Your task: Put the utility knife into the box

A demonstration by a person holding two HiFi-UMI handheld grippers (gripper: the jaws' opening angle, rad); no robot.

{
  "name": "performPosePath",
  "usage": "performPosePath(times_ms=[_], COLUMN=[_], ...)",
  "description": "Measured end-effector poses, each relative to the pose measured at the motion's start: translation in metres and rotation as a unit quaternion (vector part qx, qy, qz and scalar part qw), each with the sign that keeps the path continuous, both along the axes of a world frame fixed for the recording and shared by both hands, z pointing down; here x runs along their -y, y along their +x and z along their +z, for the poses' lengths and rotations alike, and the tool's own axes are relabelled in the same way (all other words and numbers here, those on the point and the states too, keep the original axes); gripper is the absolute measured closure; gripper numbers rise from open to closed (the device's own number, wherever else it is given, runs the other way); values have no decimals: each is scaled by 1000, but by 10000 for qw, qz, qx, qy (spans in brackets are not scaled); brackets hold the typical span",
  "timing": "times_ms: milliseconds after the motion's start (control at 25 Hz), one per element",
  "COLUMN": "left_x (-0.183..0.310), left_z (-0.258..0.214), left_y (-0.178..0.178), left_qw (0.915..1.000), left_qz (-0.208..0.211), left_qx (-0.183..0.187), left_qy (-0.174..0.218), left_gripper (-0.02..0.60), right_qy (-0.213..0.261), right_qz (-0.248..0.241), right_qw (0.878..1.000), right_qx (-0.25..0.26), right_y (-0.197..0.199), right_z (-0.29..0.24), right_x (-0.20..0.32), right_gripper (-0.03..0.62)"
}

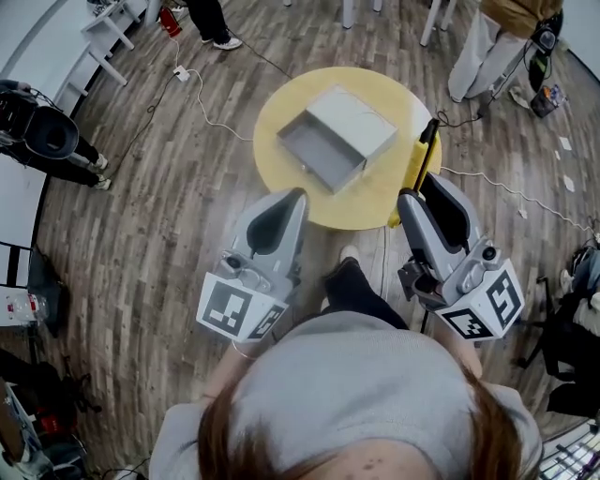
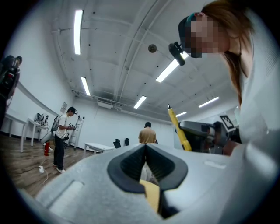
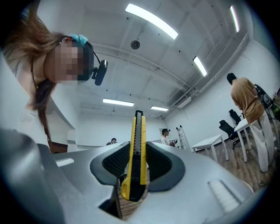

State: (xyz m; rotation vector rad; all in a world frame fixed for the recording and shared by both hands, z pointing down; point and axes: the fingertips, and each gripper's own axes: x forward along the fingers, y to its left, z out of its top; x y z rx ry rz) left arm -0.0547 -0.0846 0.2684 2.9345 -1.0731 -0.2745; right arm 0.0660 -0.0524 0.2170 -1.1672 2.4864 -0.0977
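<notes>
A grey box [image 1: 336, 138] lies open on the round yellow table [image 1: 375, 202]. My right gripper [image 1: 415, 195] is shut on the yellow and black utility knife [image 1: 419, 159], which sticks out past the jaws over the table's right edge. In the right gripper view the knife [image 3: 137, 153] stands upright, clamped between the two pads of the right gripper [image 3: 139, 145]. My left gripper [image 1: 296, 195] hovers at the table's near edge, shut with nothing in it. The left gripper view shows its jaws [image 2: 145, 147] meeting at the tip and the knife [image 2: 177, 129] off to the right.
A white cable [image 1: 211, 117] runs over the wooden floor left of the table. A person [image 1: 497, 37] stands beyond the table at the top right, another [image 1: 214, 23] at the top. White desks [image 1: 56, 56] line the left wall. My own foot [image 1: 349, 277] is below the table.
</notes>
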Motion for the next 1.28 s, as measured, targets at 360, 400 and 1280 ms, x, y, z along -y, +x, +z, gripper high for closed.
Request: performPosePath(times_ms=[360,400,1280], left_x=[96,105,183], left_z=[-12,-13,-18], left_y=[20,24,17], left_qw=[9992,9991,9968], left_qz=[-349,-376,-794], left_qx=[-21,-29,95], left_qy=[184,202,96], left_gripper=[581,581,580], right_qy=[6,19,-668], right_qz=[-287,-332,-919], right_qw=[9996,9994,9935], right_qx=[51,52,83], right_y=[25,29,13], right_z=[0,-1,31], right_x=[98,107,190], right_gripper=[474,474,474])
